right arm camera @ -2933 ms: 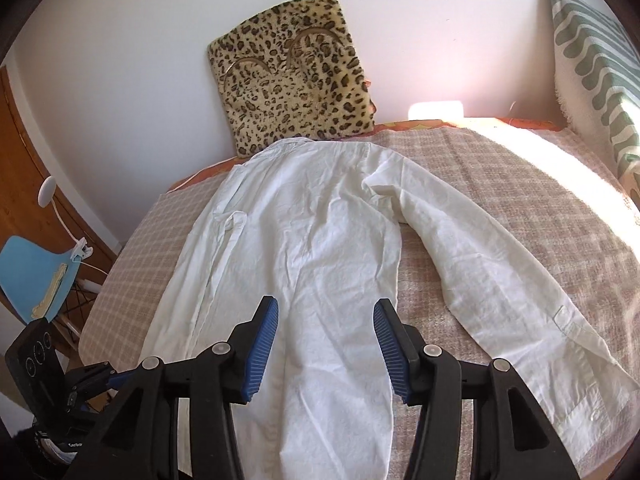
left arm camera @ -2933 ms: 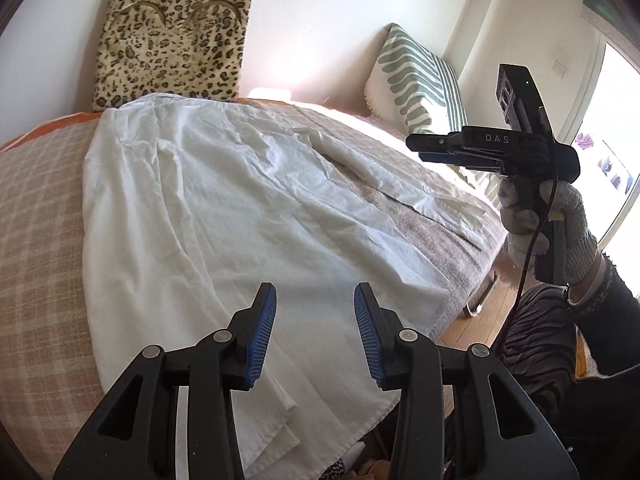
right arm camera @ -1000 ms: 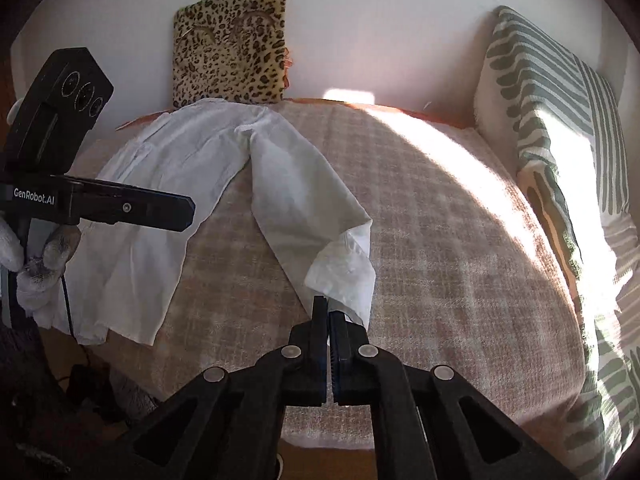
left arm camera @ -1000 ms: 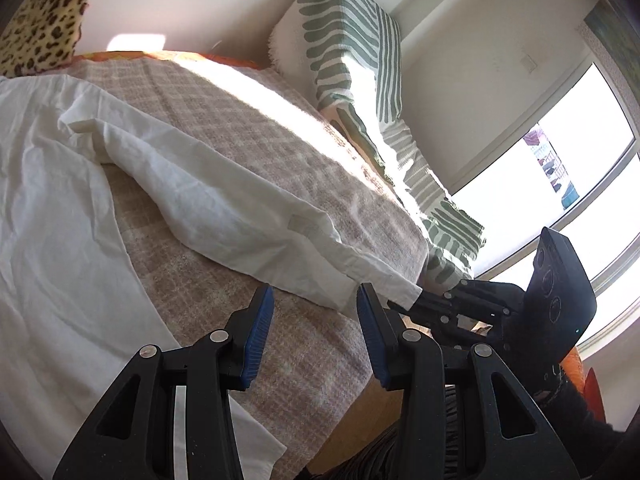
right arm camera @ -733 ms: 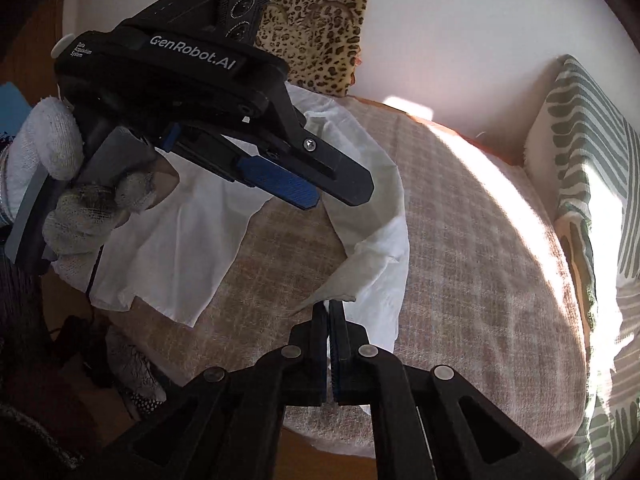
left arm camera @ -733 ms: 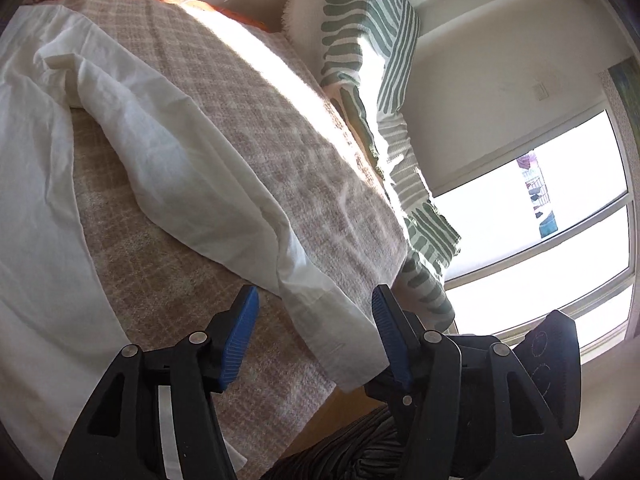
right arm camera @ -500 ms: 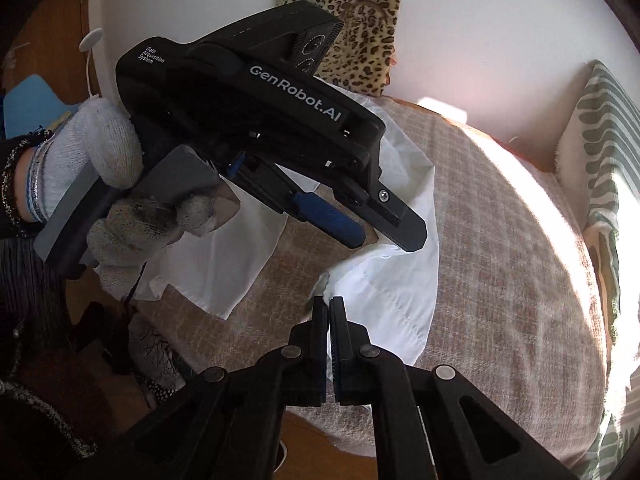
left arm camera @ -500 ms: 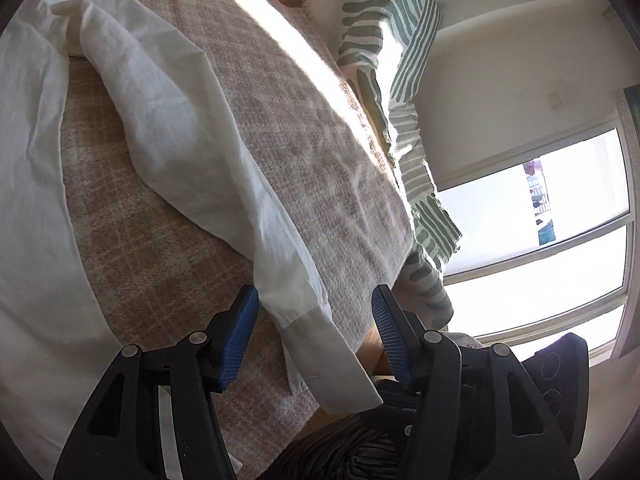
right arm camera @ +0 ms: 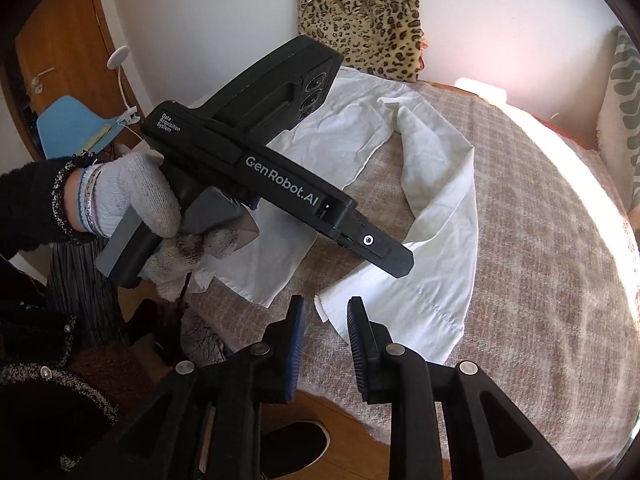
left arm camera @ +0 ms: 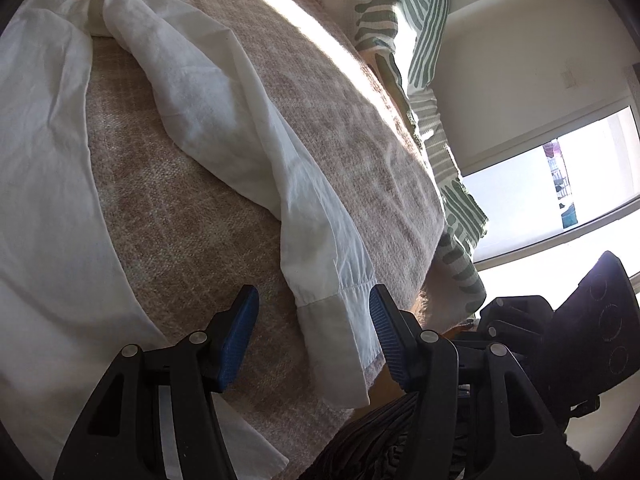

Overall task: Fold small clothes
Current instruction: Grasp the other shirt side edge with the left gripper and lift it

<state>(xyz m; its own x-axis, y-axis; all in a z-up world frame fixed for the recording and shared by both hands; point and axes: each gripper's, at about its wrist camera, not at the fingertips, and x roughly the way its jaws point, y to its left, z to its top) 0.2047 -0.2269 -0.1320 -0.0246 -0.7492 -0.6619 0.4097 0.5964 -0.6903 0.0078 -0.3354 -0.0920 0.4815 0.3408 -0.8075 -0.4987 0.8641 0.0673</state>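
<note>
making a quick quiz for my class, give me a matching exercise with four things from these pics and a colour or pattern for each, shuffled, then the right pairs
Things:
1. shirt
2. cushion against the back wall
3. pillow by the window
4. chair beside the door

Colours or patterns:
A. leopard print
B. light blue
C. plain white
D. green and white stripes

Pairs: 1-C, 2-A, 3-D, 4-B

leopard cushion (right arm camera: 362, 20), striped pillow (left arm camera: 400, 12), checked blanket (right arm camera: 540, 240), blue chair (right arm camera: 72, 128)
</note>
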